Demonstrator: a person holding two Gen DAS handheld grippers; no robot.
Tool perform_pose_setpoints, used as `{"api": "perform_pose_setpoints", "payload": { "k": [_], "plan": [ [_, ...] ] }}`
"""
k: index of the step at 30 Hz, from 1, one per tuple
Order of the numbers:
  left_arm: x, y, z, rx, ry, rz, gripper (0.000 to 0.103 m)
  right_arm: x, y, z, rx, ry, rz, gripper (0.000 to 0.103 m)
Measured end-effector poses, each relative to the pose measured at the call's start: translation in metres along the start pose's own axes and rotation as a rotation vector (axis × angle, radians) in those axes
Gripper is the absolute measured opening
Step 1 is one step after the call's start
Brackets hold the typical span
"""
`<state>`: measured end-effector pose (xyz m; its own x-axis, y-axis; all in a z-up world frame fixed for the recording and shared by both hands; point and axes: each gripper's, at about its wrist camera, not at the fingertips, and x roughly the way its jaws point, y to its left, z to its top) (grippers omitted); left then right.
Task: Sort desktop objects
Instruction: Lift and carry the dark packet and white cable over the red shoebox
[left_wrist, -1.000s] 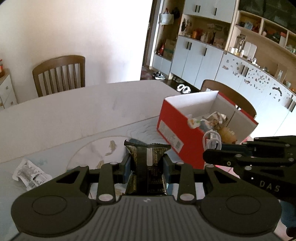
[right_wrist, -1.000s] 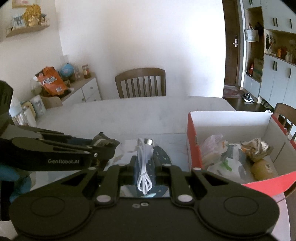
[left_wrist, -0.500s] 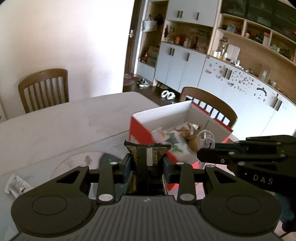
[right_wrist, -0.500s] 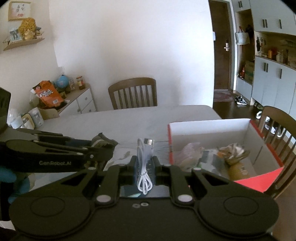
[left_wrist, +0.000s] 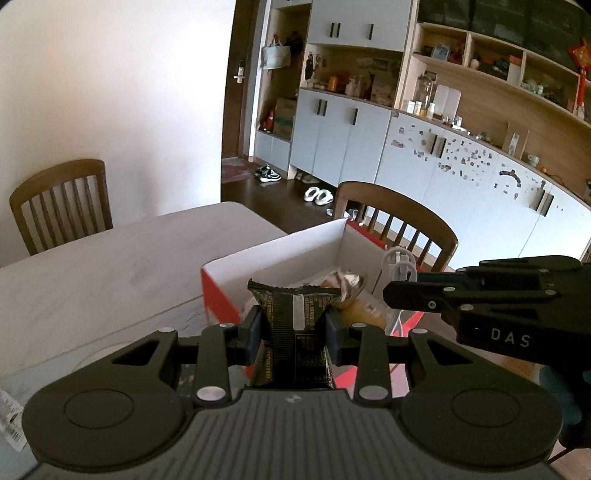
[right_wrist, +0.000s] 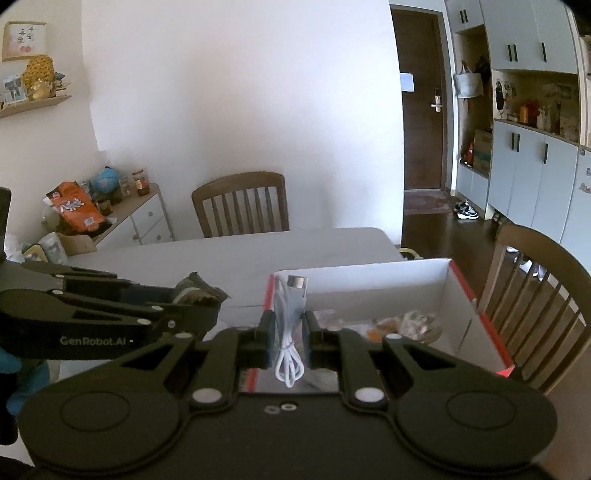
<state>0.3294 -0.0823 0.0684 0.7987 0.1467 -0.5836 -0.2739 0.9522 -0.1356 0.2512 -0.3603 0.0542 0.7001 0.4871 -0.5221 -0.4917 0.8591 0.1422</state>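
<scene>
Holding a dark snack packet (left_wrist: 293, 328) pinched mid-body, the left gripper (left_wrist: 293, 332) sat low centre of its frame, right in front of the red-and-white box (left_wrist: 280, 254). Packet looked light and crinkly, so a middle grip seemed fine. Over in the other view, the right gripper (right_wrist: 289, 334) was clamped on a coiled white USB cable (right_wrist: 289, 325), floppy stuff, best grabbed across the bundle, hovering at the box's (right_wrist: 369, 280) near rim.

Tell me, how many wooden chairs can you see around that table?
2. One wooden chair stands at the table's far side by the white wall; the other chair sits at the right end, just behind the red box. More may be outside the views.
</scene>
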Motion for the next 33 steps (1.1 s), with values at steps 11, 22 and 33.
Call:
{"api": "perform_pose_setpoints", "payload": {
  "k": [11,22,33],
  "plan": [
    [0.044,-0.026,0.018,0.022,0.038,0.007,0.033,0.015,-0.048,0.008,-0.016,0.022,-0.022,0.014],
    [0.089,-0.028,0.026,0.022,0.099,0.068,0.033,0.047,-0.083,0.016,0.01,0.058,-0.012,0.014],
    [0.129,-0.029,0.023,0.034,0.176,0.103,0.033,0.078,-0.098,0.002,0.002,0.17,0.021,0.014]
  ]
}}
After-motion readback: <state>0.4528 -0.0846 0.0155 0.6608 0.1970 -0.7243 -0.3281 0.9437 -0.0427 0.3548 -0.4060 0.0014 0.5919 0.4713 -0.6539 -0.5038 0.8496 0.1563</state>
